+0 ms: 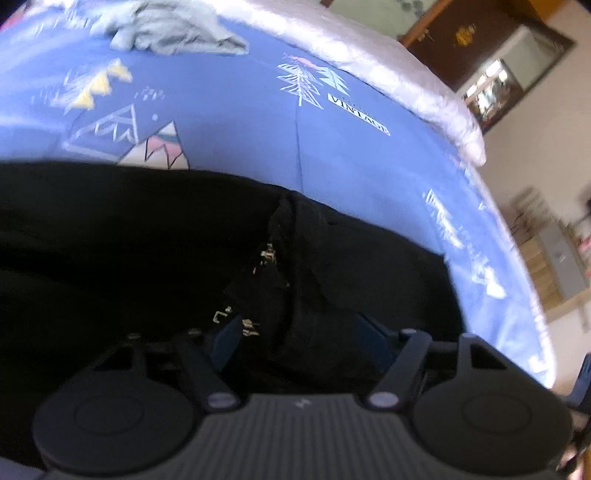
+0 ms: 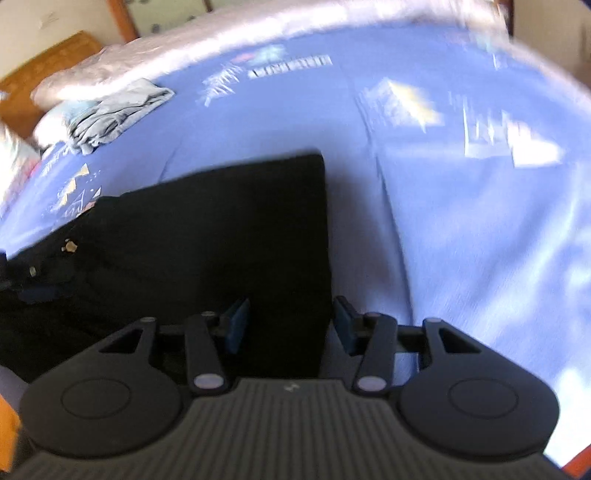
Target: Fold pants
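The black pants (image 1: 147, 236) lie on the blue printed bedsheet (image 1: 240, 122). In the left wrist view the zip fly and waist (image 1: 269, 258) sit right in front of my left gripper (image 1: 299, 339), whose blue pads stand wide apart with black fabric between them. In the right wrist view the pants (image 2: 221, 229) lie folded with a straight right edge. My right gripper (image 2: 291, 325) is open, its pads straddling that edge low over the cloth. The left gripper's finger shows at the far left (image 2: 37, 288).
A crumpled grey garment (image 1: 173, 29) lies at the far side of the bed; it also shows in the right wrist view (image 2: 114, 110). A pale quilt (image 1: 388, 62) runs along the bed's far edge. A dark wooden cabinet (image 1: 480, 44) stands beyond.
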A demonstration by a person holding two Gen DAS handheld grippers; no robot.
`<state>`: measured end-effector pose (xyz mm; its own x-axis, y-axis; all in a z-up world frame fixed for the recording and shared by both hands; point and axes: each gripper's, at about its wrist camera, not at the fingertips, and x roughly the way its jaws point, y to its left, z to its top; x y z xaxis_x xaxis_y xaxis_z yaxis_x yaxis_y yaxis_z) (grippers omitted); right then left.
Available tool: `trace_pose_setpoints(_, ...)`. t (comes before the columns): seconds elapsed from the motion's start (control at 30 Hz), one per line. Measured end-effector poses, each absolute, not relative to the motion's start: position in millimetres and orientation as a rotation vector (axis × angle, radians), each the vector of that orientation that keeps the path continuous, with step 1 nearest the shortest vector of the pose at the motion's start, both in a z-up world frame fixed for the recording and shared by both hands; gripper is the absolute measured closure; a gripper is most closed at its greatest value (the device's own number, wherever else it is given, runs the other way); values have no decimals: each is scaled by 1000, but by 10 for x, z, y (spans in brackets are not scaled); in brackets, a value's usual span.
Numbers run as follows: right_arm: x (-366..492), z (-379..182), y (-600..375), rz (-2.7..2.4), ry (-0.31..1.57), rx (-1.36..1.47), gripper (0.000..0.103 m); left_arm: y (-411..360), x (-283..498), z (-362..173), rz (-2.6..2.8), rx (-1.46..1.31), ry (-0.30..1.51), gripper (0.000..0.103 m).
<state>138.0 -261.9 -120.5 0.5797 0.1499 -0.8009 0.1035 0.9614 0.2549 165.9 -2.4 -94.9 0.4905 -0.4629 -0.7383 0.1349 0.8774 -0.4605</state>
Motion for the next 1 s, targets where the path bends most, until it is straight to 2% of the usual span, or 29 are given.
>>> trace_pose_setpoints(0.1,1375,-1219,-2655,36,942,349,51,-124,1621,-957,-359,-266,989,40)
trace_pose_setpoints(0.13,1384,-1220,-2637,36,942,349,51,-145,1610,-950,-349,-244,986,49)
trace_pose_setpoints(0.17,1383,-1216,-2620,35,940,345,51,-161,1593,-944,-327,-207,980,63)
trace_pose_setpoints(0.27,1347,-1186,-2604,37,934,340,52,-131,1575,-929,-317,-184,977,75)
trace_pose_setpoints(0.33,1346,-1193,-2594,50,931,344,61,-65,1555,-911,-323,-215,978,82)
trace_pose_setpoints(0.37,1332,-1181,-2593,55,927,344,70,-38,1535,-897,-342,-244,987,87)
trace_pose_setpoints(0.4,1326,-1159,-2581,52,920,335,78,-35,1506,-870,-347,-256,989,88)
trace_pose_setpoints(0.43,1281,-1120,-2607,54,914,325,81,-52,1463,-825,-350,-252,980,89)
trace_pose_setpoints(0.5,1278,-1059,-2586,54,900,313,84,-87,1375,-721,-355,-229,957,90)
trace_pose_setpoints(0.7,1152,-926,-2567,72,857,320,83,4,1133,-638,-326,-240,979,89)
trace_pose_setpoints(0.73,1161,-973,-2543,66,871,312,81,23,1131,-712,-310,-242,995,86)
trace_pose_setpoints(0.8,1216,-1145,-2501,43,923,285,69,33,1185,-929,-273,-227,1046,73)
trace_pose_setpoints(0.87,1231,-1261,-2462,21,918,251,63,87,1210,-1014,-292,-258,1019,70)
trace_pose_setpoints(1.0,1172,-1142,-2574,-1,897,311,61,167,1186,-863,-287,-300,1033,63)
